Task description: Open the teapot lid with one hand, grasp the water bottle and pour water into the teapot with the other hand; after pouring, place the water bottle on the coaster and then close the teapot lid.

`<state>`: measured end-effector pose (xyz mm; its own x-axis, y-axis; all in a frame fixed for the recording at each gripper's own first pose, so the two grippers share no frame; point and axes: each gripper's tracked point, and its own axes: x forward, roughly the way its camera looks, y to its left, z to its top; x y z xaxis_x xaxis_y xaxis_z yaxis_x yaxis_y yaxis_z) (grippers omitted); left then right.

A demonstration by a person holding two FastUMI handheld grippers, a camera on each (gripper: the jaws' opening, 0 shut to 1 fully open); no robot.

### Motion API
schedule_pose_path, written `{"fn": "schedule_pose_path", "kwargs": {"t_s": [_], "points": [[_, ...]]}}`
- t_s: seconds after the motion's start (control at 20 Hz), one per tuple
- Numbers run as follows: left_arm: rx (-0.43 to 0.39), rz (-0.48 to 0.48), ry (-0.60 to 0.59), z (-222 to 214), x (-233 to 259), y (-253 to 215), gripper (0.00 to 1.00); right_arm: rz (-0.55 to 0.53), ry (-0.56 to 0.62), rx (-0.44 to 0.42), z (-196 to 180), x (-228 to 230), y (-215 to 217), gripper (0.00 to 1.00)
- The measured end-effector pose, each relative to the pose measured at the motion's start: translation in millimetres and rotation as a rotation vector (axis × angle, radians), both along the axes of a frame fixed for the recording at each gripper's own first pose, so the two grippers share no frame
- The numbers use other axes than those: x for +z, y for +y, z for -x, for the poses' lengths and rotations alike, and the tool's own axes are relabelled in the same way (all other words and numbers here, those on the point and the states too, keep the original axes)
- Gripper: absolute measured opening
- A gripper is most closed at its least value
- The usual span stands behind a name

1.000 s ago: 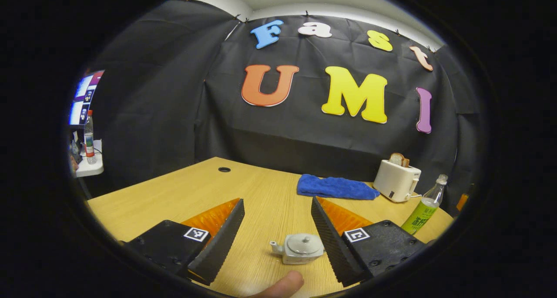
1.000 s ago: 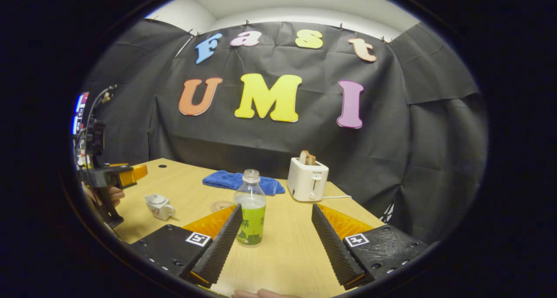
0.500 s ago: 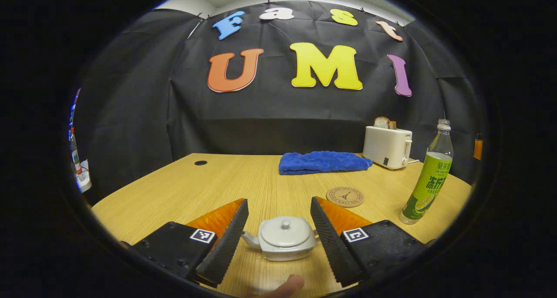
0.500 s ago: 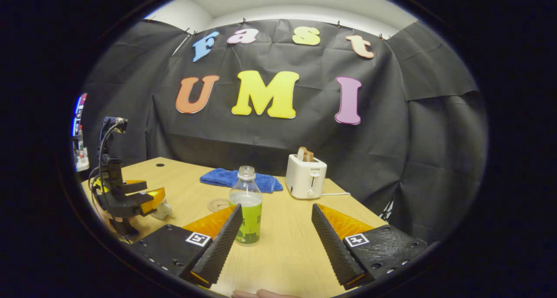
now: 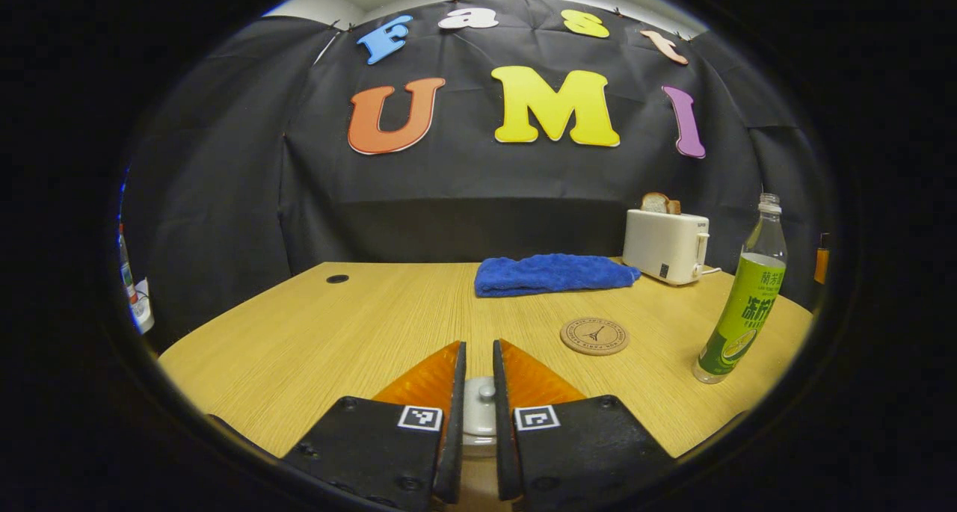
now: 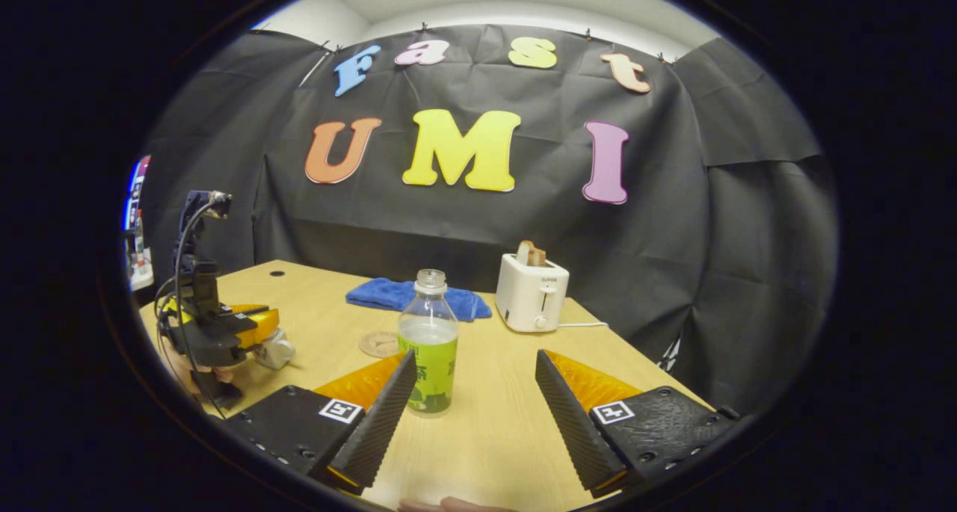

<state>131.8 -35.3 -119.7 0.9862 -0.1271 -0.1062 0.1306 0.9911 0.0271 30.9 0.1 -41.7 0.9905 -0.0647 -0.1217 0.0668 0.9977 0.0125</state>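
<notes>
My left gripper (image 5: 478,347) has its fingers drawn in on the knob of the white teapot's lid (image 5: 484,392), and the teapot (image 5: 478,422) sits on the table below them, mostly hidden. In the right gripper view the same gripper (image 6: 258,319) sits over the teapot (image 6: 278,349) at the far left. The water bottle (image 6: 428,347), uncapped with a green label, stands upright just ahead of my open right gripper (image 6: 475,356), close to the left finger and untouched. The bottle (image 5: 744,303) and the round cork coaster (image 5: 594,335) lie to the right in the left gripper view.
A folded blue towel (image 5: 549,273) and a white toaster (image 5: 665,244) with bread stand at the back of the wooden table (image 5: 336,325). The coaster (image 6: 379,343) lies between teapot and bottle. A hand (image 6: 198,377) holds the left gripper.
The left gripper's fingers have come together from wide open onto the lid knob, after moving in over the teapot. The right gripper has barely moved and stays open by the bottle.
</notes>
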Motion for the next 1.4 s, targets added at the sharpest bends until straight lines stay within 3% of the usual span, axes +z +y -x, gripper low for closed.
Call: {"fn": "schedule_pose_path", "kwargs": {"t_s": [0.05, 0.1, 0.2, 0.45, 0.7, 0.9, 1.4], "points": [[0.002, -0.006, -0.005, -0.3, 0.9, 0.1, 0.18, 0.002, 0.003, -0.002, -0.8, -1.0, -0.6, 0.95], [0.007, -0.014, -0.005, -1.9, 0.8, 1.1, 0.08, 0.002, 0.007, -0.004, -1.7, -3.0, -1.8, 0.98], [0.009, -0.034, 0.000, -0.9, 2.6, -0.4, 0.05, -0.005, 0.013, -0.012, -3.4, -4.5, -4.7, 0.98], [0.011, -0.010, -0.031, 14.7, 36.0, -1.0, 0.04, -0.023, 0.019, -0.017, -8.9, -8.2, -9.4, 0.96], [0.039, 0.015, -0.008, 45.2, 63.3, 11.0, 0.04, -0.079, 0.045, 0.054, -15.7, -18.8, 5.1, 0.96], [0.055, -0.029, 0.010, 76.4, 70.3, 23.3, 0.04, -0.073, 0.050, 0.057, -21.1, -25.4, 8.5, 0.97], [-0.026, 0.001, -0.055, 131.8, 86.6, 18.0, 0.04, -0.127, 0.048, 0.126, -57.4, -51.6, 37.2, 0.96]]}}
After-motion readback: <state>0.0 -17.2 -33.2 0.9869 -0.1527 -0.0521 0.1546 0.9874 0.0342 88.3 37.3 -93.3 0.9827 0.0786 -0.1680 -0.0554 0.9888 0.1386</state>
